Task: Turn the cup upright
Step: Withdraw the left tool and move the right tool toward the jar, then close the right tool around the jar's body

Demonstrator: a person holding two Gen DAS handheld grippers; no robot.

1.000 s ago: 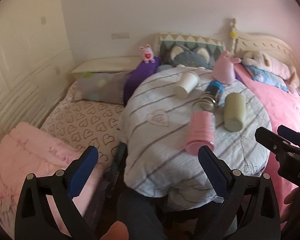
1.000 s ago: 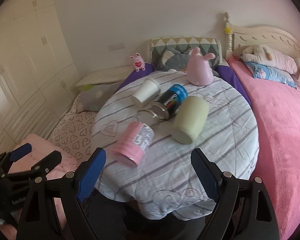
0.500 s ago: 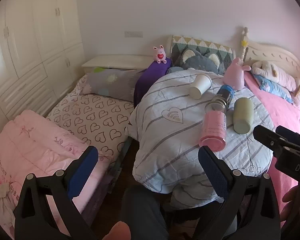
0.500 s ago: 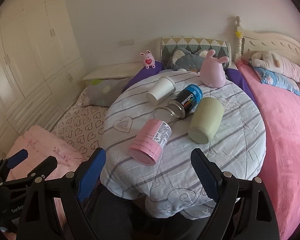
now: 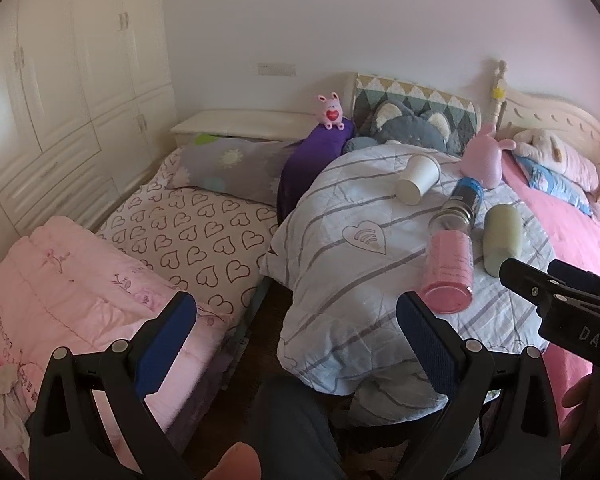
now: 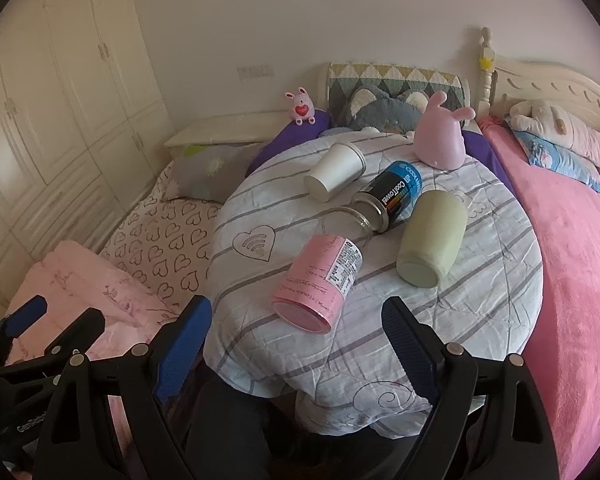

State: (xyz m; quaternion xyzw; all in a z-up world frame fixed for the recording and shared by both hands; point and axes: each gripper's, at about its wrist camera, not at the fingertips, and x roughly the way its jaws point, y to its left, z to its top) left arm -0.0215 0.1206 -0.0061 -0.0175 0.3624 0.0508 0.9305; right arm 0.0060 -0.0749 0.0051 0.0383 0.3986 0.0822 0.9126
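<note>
1. Fingers point(image 6: 406, 344) of the right gripper point(image 6: 296, 334) are spread wide with nothing between them; those of the left gripper point(image 5: 296, 332) are likewise parted and grasp nothing.
2. Both grippers hang short of the round table point(image 6: 480, 312), which is draped in a striped cloth; neither touches anything on it.
3. On the table, nearest its front edge, the pink cup point(image 6: 318, 280) lies on its side, its closed end facing the right gripper; the left wrist view shows the same pink cup point(image 5: 448, 272) just beyond the left gripper's right finger.
4. Just right of the pink cup, the pale green cup point(image 6: 432, 244) also lies on its side; the two are apart.
5. Behind the pink cup, toward the table's middle, a clear glass jar point(image 6: 348, 222) lies touching a dark blue-topped can point(image 6: 396, 192).
6. Further back on the table, the white paper cup point(image 6: 334, 172) lies tipped over; a pink bunny toy point(image 6: 440, 138) sits near the table's far edge.
</note>
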